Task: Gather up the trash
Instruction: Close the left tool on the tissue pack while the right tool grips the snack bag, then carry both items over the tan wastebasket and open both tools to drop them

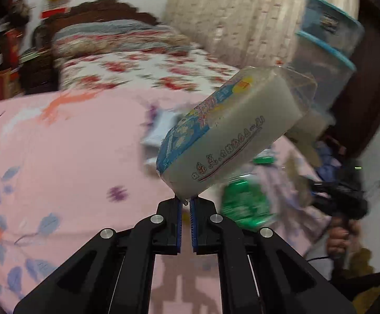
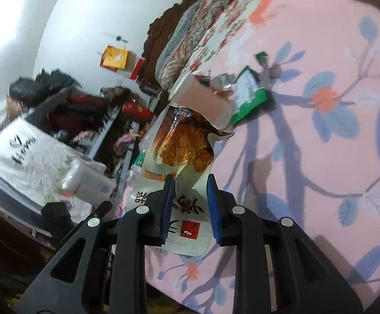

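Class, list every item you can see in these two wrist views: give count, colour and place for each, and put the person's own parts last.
tissue pack: one, white with blue print, pinched by its corner in the left gripper, above the bed
snack pouch: one, white with a brown food picture, between the right gripper's fingers
green wrapper: one, green and white, on the pink sheet
bed sheet: one, pink with blue leaves, covering the bed
storage boxes: two stacked, clear with blue lids, right of the bed
curtain: one, cream, behind the bed
left gripper: black with blue pads, shut on the pack
right gripper: black with blue pads, closed on the pouch
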Available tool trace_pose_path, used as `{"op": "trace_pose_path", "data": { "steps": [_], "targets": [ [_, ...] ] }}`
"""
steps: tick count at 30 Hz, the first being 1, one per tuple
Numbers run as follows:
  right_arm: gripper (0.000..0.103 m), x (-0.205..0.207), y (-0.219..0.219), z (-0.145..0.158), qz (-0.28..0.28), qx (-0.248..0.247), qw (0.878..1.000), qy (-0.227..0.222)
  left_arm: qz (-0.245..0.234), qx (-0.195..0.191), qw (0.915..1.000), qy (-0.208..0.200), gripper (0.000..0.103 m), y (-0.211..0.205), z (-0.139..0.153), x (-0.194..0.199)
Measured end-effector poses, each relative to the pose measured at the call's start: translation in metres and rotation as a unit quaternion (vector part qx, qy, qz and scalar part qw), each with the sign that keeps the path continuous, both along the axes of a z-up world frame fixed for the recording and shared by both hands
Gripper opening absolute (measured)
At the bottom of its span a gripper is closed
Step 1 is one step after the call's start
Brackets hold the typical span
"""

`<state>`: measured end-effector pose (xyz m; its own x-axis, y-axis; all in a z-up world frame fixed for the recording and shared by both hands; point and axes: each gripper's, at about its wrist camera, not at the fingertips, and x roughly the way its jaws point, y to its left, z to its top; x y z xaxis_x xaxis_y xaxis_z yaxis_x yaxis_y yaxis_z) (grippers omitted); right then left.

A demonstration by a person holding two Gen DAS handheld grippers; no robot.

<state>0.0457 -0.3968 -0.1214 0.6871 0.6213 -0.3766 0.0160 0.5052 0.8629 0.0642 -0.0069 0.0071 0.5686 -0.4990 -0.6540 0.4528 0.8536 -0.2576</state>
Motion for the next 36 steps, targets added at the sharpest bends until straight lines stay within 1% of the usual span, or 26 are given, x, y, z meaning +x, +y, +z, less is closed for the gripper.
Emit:
{"op": "trace_pose_path", "data": {
  "steps": [2, 6, 9, 12, 14, 15, 18, 19, 22, 23, 24, 25, 26, 27, 28, 30, 33, 35, 36],
  "targets": [
    [0.028, -0.003, -0.012, -0.004, -0.017, 0.004, 1.000, 0.001, -0.038, 0.000, 0.9993, -0.001, 0.005, -0.031, 0.007, 0.004],
    [0.028, -0.014, -0.049, -0.006, -0.059, 0.020, 0.998, -0.008, -0.114, -0.013, 0.9931, 0.023, 0.005, -0.102, 0.012, 0.022],
    [0.028, -0.023, -0.091, -0.002, -0.107, 0.018, 0.994, -0.014, -0.168, -0.006, 0.9850, 0.037, 0.005, -0.173, 0.008, 0.041],
    [0.028, -0.032, -0.141, 0.002, -0.162, 0.006, 0.987, -0.013, -0.219, -0.008, 0.9734, 0.066, 0.005, -0.249, -0.002, 0.058],
    [0.028, -0.036, -0.177, 0.003, -0.202, -0.004, 0.979, -0.004, -0.248, -0.001, 0.9651, 0.083, 0.005, -0.306, -0.013, 0.072],
    [0.028, -0.038, -0.196, 0.002, -0.222, -0.010, 0.975, 0.002, -0.259, 0.001, 0.9616, 0.090, 0.005, -0.327, -0.017, 0.076],
    [0.028, -0.039, -0.237, 0.000, -0.264, -0.019, 0.964, 0.017, -0.292, 0.011, 0.9496, 0.114, 0.005, -0.408, -0.033, 0.091],
    [0.028, -0.037, -0.252, -0.001, -0.279, -0.022, 0.960, 0.022, -0.298, 0.014, 0.9472, 0.118, 0.005, -0.428, -0.038, 0.093],
    [0.028, -0.028, -0.284, -0.006, -0.306, -0.031, 0.951, 0.040, -0.302, 0.023, 0.9442, 0.129, 0.006, -0.491, -0.048, 0.107],
    [0.030, -0.022, -0.290, -0.006, -0.310, -0.030, 0.949, 0.044, -0.301, 0.029, 0.9440, 0.133, 0.010, -0.511, -0.052, 0.112],
    [0.030, -0.016, -0.296, -0.008, -0.315, -0.026, 0.947, 0.054, -0.297, 0.036, 0.9439, 0.140, 0.025, -0.526, -0.058, 0.116],
    [0.039, -0.011, -0.303, -0.011, -0.317, -0.018, 0.946, 0.062, -0.289, 0.046, 0.9444, 0.150, 0.036, -0.538, -0.064, 0.122],
    [0.064, -0.010, -0.309, -0.016, -0.321, -0.006, 0.944, 0.072, -0.276, 0.047, 0.9473, 0.155, 0.050, -0.544, -0.068, 0.125],
    [0.072, -0.012, -0.310, -0.018, -0.330, -0.005, 0.941, 0.073, -0.267, 0.041, 0.9501, 0.155, 0.052, -0.542, -0.068, 0.126],
    [0.073, -0.014, -0.311, -0.014, -0.340, -0.013, 0.938, 0.070, -0.260, 0.033, 0.9526, 0.155, 0.052, -0.539, -0.066, 0.130],
    [0.073, -0.021, -0.308, -0.006, -0.342, -0.029, 0.937, 0.059, -0.257, 0.018, 0.9546, 0.151, 0.052, -0.525, -0.059, 0.128],
    [0.072, -0.036, -0.295, 0.011, -0.359, -0.057, 0.931, 0.038, -0.252, -0.012, 0.9590, 0.128, 0.052, -0.489, -0.036, 0.118],
    [0.071, -0.037, -0.283, 0.022, -0.353, -0.074, 0.932, 0.024, -0.254, -0.043, 0.9602, 0.108, 0.052, -0.454, -0.015, 0.106],
    [0.071, -0.036, -0.271, 0.029, -0.342, -0.082, 0.936, 0.015, -0.256, -0.055, 0.9599, 0.100, 0.052, -0.439, -0.006, 0.097]
  ]
}}
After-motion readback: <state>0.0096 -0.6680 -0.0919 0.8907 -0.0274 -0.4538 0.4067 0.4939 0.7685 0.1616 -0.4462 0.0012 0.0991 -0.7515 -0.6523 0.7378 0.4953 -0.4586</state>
